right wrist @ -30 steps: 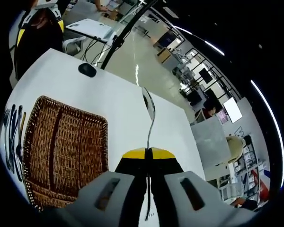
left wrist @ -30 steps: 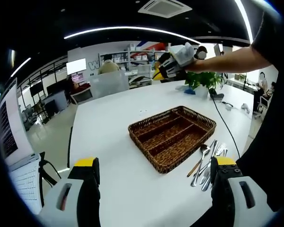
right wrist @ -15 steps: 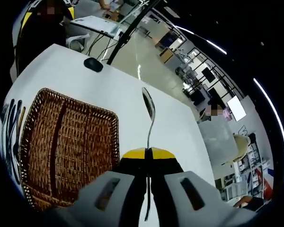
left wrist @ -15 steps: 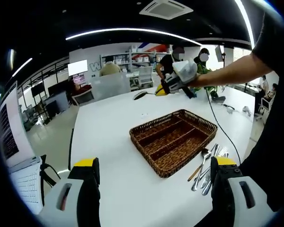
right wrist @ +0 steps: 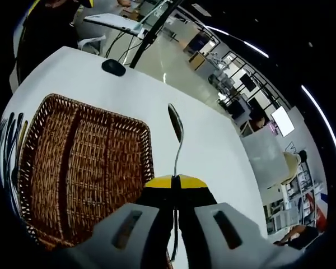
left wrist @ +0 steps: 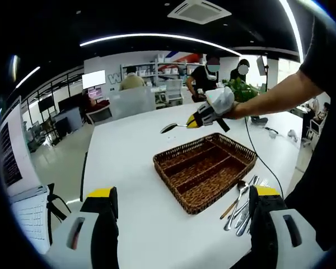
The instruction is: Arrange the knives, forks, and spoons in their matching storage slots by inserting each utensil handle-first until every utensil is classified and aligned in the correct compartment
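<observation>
Meanwhile, bare wicker tray (left wrist: pixel 204 169), right gripper (right wrist: pixel 175 180) clamping spoon (right wrist: pixel 176 130), left gripper (left wrist: pixel 182 196) agape.

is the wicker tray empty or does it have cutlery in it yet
Empty: the wicker tray shows bare slots in both views; the spoon is in the right tongs.

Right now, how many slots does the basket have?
3 long slots run side by side along the basket, split by two woven dividers. All look bare. In the right gripper view the tool with the spoon hides the basket's near corner.
</observation>
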Demonstrator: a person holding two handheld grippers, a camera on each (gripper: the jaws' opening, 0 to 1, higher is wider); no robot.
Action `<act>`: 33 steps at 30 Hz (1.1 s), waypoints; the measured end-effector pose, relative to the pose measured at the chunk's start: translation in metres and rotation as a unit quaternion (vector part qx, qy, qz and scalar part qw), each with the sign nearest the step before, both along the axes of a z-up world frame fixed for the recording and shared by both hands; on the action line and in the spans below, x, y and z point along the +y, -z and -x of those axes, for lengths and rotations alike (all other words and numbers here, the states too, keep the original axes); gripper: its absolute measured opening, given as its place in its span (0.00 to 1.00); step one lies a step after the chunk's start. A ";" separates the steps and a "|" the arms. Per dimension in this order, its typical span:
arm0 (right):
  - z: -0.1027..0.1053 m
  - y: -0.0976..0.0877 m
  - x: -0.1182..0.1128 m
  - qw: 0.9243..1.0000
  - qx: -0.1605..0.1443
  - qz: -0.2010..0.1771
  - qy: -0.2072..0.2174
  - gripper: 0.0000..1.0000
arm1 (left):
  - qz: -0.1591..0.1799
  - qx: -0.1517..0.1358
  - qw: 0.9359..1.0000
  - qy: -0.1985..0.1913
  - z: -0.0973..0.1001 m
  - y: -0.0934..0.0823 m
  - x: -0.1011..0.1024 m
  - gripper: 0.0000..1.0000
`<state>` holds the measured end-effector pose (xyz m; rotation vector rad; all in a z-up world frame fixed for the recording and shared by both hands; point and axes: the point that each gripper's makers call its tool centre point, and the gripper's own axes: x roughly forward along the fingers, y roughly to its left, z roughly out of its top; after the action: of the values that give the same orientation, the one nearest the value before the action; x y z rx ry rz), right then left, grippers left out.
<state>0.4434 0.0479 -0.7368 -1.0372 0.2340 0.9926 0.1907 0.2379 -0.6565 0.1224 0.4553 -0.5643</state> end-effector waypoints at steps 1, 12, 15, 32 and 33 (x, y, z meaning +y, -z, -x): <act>0.001 0.004 0.000 1.000 0.005 0.004 -0.001 0.00 | 0.001 -0.003 1.000 0.000 -0.001 -0.003 -0.002 0.99; 0.003 0.030 0.007 1.000 0.025 0.018 -0.005 0.00 | -0.001 -0.003 1.000 0.009 -0.003 -0.006 -0.010 0.99; 0.006 0.042 0.013 0.999 0.039 0.017 -0.002 0.00 | 0.001 0.006 1.000 0.012 0.001 -0.003 -0.010 0.99; 0.007 0.083 0.010 0.997 0.069 0.039 -0.003 0.00 | -0.012 0.013 1.000 -0.001 0.014 -0.006 -0.002 0.99; 0.007 0.083 0.010 0.997 0.065 0.042 -0.007 0.00 | -0.008 0.014 1.000 -0.002 0.015 -0.007 -0.002 0.99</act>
<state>0.4362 0.0578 -0.8198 -1.0525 0.3793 1.0718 0.1759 0.2356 -0.6499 0.1291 0.4875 -0.5593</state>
